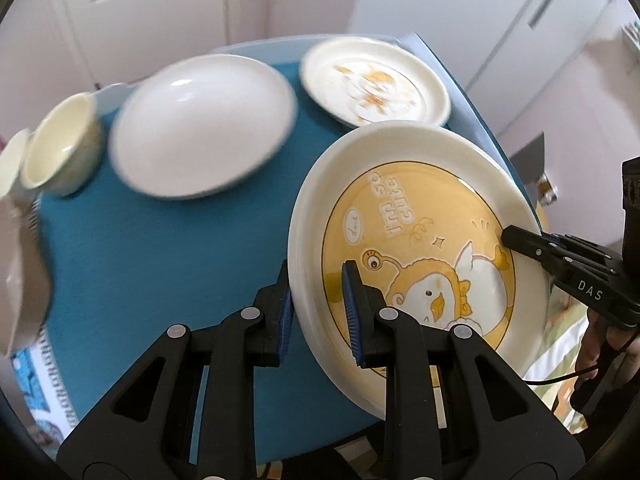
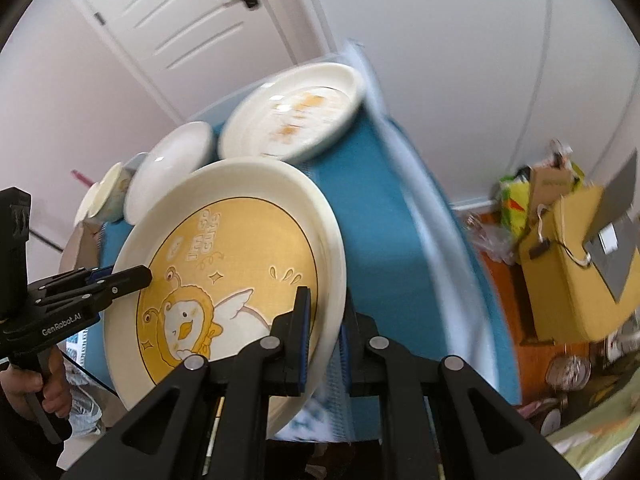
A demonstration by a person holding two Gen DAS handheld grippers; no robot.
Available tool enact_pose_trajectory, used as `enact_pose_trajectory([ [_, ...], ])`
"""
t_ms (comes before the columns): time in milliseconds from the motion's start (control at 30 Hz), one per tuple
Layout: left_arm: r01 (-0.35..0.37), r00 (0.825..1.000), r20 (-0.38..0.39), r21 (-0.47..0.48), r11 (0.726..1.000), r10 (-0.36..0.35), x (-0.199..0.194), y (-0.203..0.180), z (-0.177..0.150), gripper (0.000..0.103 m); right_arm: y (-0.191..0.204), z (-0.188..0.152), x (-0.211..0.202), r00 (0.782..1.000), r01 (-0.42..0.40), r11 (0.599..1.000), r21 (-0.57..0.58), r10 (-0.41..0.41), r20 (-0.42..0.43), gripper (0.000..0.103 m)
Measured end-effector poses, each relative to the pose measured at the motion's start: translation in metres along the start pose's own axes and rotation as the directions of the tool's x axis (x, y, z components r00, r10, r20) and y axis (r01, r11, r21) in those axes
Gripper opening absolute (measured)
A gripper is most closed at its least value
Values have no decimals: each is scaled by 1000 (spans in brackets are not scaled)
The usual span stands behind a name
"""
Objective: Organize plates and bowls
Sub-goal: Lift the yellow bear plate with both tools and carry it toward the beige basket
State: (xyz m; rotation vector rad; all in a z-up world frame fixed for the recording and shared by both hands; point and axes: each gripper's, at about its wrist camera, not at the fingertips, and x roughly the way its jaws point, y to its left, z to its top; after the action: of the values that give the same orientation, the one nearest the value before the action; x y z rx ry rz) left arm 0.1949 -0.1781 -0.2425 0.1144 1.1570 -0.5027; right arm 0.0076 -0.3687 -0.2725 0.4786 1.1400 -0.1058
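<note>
A large cream plate with a yellow duck picture (image 1: 416, 236) is held tilted above the blue table (image 1: 160, 260). My left gripper (image 1: 318, 304) is shut on its left rim, and my right gripper (image 2: 324, 330) is shut on its right rim; the plate also shows in the right wrist view (image 2: 240, 248). The right gripper appears in the left wrist view (image 1: 520, 240), the left gripper in the right wrist view (image 2: 132, 276). On the table lie a smaller patterned plate (image 1: 376, 82), a white bowl (image 1: 204, 124) and a cream cup (image 1: 60, 148).
A second small cup (image 1: 12, 160) stands at the far left edge. A cardboard box (image 1: 24, 272) sits at the table's left. White doors stand behind the table. Yellow boxes and clutter (image 2: 572, 248) lie on the floor to the right.
</note>
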Motion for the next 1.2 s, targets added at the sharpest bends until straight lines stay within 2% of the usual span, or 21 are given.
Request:
enact_pose_trajectory([
  [167,-44,999,29,-60,997,45,-34,50,-24,20,51,5,6,999,-48,995,-82,49,1,12],
  [400,-103,994,26,-175,979,109,-61,125,-68,20,135,1,32,992,-124,969,-215,115,-55,12],
  [600,-111,993,8,-227,968,115,-45,180,-94,20,188,-5,68,985,-166,940,-297,145,-93,12],
  [833,-100,995,2,-274,956,104,-41,216,-120,20,214,-15,96,984,-169,925,-340,141,-105,12],
  [1067,-86,996,13,-232,969,92,-38,213,-131,20,212,-18,110,985,-156,935,-319,122,-124,12],
  [1200,-101,994,17,-213,972,107,-38,212,-124,20,212,-20,114,984,-158,939,-305,123,-132,13],
])
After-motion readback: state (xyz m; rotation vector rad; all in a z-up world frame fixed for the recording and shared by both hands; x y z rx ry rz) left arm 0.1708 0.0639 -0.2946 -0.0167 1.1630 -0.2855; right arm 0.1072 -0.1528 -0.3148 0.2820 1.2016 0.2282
